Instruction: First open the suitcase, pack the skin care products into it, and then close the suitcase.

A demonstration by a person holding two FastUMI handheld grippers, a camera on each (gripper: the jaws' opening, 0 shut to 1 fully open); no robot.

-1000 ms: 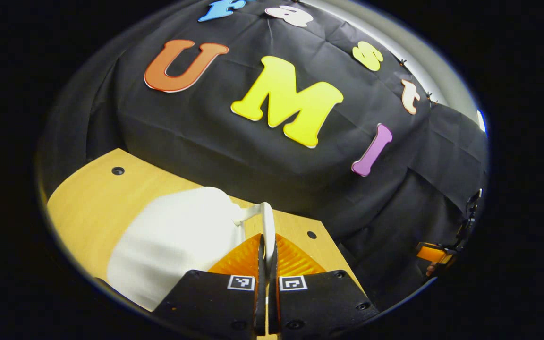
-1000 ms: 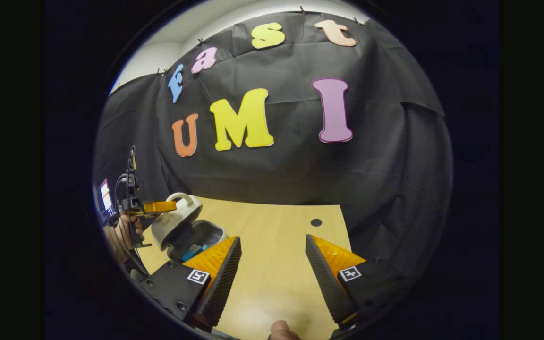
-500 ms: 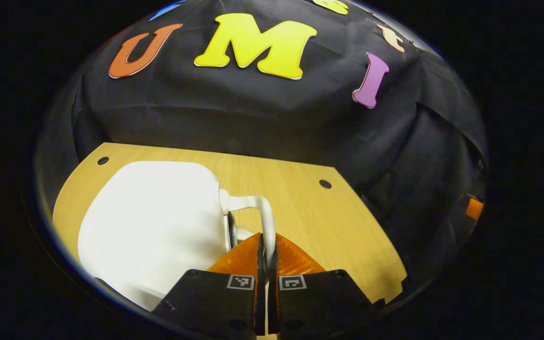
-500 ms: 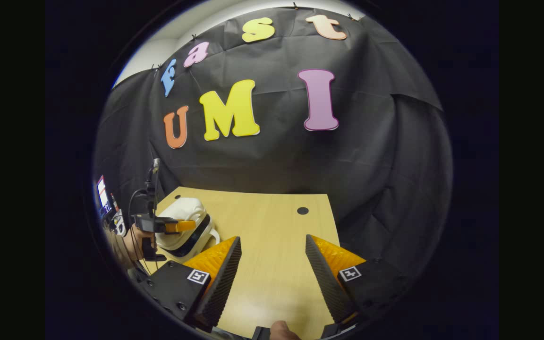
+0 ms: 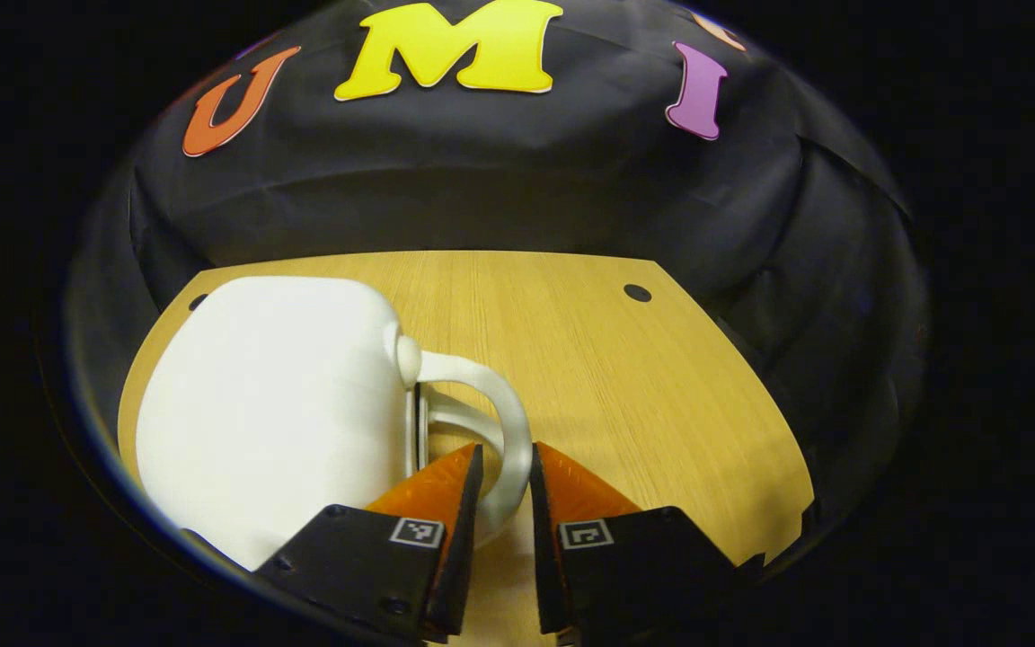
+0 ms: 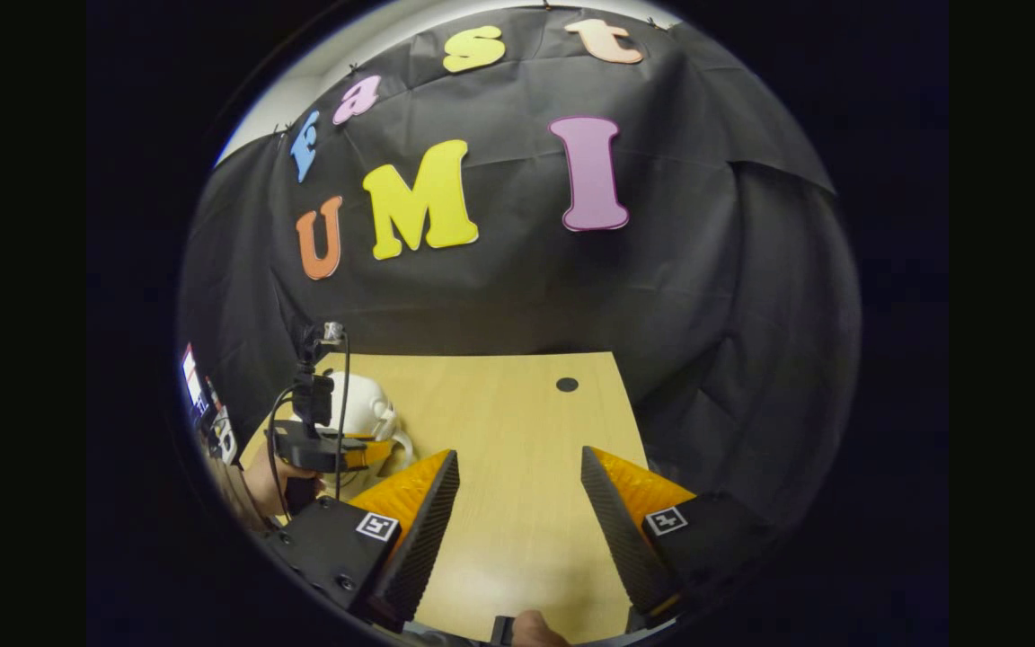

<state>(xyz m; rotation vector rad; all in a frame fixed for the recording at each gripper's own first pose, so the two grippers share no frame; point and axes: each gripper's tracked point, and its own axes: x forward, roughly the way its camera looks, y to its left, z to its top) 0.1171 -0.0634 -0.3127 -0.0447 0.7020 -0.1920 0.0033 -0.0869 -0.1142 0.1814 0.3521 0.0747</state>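
Note:
The white hard-shell suitcase [image 5: 275, 404] lies closed on the wooden table [image 5: 625, 386], its lid down on the base. Its curved white handle [image 5: 492, 395] runs down between the orange fingers of my left gripper [image 5: 504, 472], which stand a little apart around it, open. In the right gripper view the suitcase [image 6: 358, 403] is small at the far left, with the left gripper [image 6: 365, 452] and the hand [image 6: 268, 476] holding it in front. My right gripper [image 6: 517, 481] hangs open above bare tabletop, nothing between its fingers. The suitcase's contents are hidden.
The table [image 6: 517, 422] reaches back to the black cloth wall, with a small round hole [image 6: 566, 385] near its far right corner and another hole [image 5: 197, 303] behind the suitcase. A small lit screen [image 6: 192, 377] stands at the far left edge.
The suitcase lid has swung down from raised to fully closed. My left gripper came down with the handle, then its fingers parted. The right gripper has barely shifted.

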